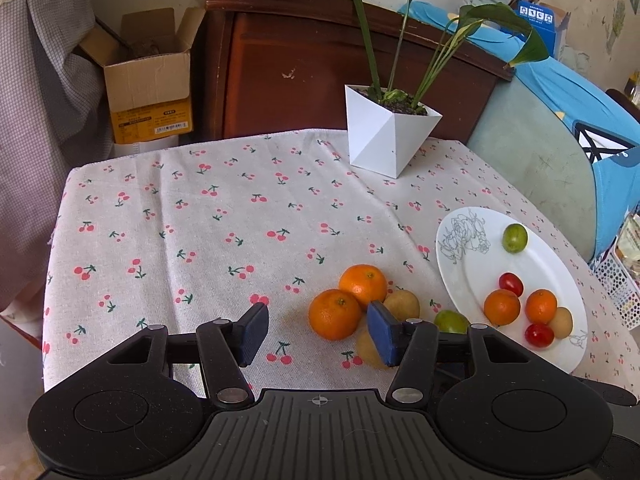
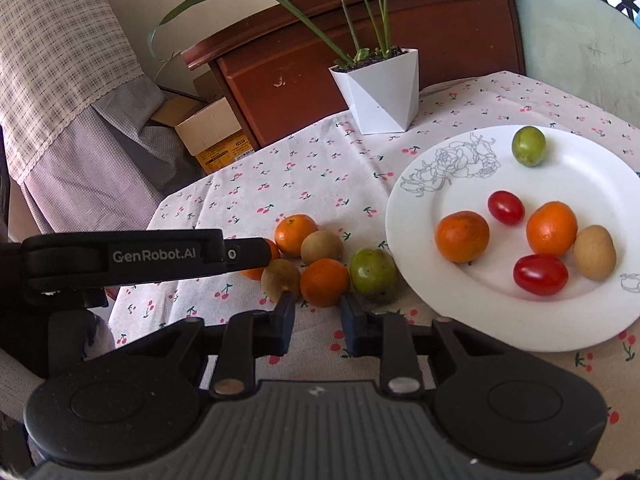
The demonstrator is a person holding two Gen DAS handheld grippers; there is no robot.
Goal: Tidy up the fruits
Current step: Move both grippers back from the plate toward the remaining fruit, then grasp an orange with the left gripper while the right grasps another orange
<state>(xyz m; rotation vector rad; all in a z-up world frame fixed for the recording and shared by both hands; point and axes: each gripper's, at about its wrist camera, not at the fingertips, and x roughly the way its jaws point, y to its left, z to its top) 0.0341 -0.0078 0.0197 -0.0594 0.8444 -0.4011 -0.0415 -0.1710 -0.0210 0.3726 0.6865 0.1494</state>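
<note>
Lying just ahead of the clenched, empty right tool (image 2: 316, 314), a small round orange tangerine (image 2: 324, 282) rests on the cherry-print tabletop (image 2: 320, 168).

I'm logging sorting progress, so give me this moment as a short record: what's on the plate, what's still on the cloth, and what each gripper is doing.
plate: two oranges, two cherry tomatoes, one green fruit, one brown fruit
tablecloth: three loose oranges, two loose brown fruits, one loose green fruit, clustered left of the plate
left gripper: open, an orange between its fingers, not clamped
right gripper: shut to a narrow gap, tips at the nearest orange; hold unclear
plant pot: white, far edge
</note>
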